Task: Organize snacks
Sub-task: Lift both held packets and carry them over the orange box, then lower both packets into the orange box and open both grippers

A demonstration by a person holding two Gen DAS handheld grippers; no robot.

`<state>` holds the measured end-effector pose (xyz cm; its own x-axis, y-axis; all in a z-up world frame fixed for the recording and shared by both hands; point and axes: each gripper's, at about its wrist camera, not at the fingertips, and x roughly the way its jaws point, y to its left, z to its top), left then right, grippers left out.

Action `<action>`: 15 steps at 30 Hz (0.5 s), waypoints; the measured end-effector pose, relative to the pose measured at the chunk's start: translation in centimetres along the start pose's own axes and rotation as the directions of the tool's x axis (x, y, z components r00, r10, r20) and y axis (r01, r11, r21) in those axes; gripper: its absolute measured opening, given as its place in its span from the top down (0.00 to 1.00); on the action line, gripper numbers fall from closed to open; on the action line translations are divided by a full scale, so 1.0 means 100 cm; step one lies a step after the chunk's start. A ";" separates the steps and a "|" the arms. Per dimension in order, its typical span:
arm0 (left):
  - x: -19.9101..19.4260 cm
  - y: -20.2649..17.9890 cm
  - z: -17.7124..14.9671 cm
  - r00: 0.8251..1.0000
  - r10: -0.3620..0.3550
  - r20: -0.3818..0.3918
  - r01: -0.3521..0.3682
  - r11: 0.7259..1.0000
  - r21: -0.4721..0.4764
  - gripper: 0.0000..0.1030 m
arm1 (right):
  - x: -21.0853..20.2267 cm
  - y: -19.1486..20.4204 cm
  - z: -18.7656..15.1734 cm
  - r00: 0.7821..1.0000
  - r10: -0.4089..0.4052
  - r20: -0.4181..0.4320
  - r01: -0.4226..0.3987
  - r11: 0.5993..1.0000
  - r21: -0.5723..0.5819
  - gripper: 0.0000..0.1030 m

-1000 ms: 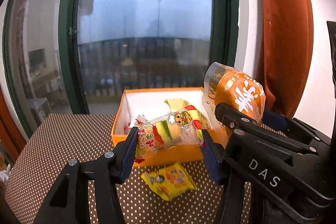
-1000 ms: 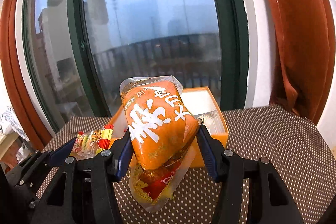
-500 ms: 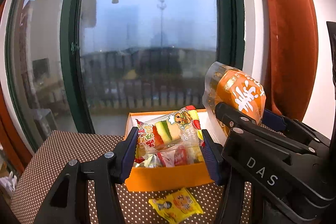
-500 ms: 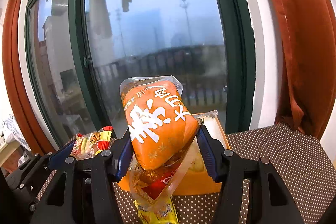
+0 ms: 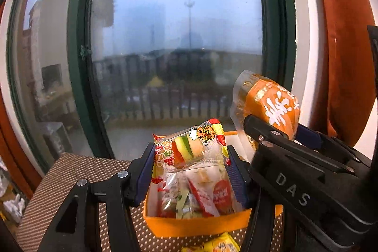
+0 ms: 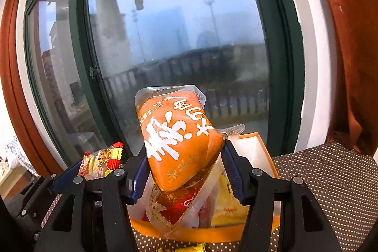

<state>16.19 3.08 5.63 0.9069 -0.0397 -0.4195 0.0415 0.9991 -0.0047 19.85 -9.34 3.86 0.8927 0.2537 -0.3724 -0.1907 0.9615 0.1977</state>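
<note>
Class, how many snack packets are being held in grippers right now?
2: the burger-print packet in the left gripper, and the orange packet in the right gripper.

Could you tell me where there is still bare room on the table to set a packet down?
Bare dotted cloth lies left of the orange box and right of it toward the curtain. The box is crowded; a yellow packet lies in front.

The yellow packet (image 5: 218, 244) on the dotted tablecloth (image 5: 78, 171) runs off the bottom edge, half gone. The orange box (image 6: 257, 141) hides behind the orange pouch (image 6: 179, 141); its near-edge contents stay an unreadable jumble.
</note>
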 end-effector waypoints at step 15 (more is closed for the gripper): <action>0.117 0.002 0.006 0.990 0.030 -0.138 -0.030 1.000 0.000 0.43 | 0.121 -0.019 0.007 0.989 0.050 -0.141 -0.041 0.997 0.064 0.41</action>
<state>27.02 2.80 1.26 0.8414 -0.0079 -0.5404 0.0144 0.9999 0.0078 31.32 -8.13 -0.44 0.8157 0.3136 -0.4861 -0.2009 0.9416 0.2703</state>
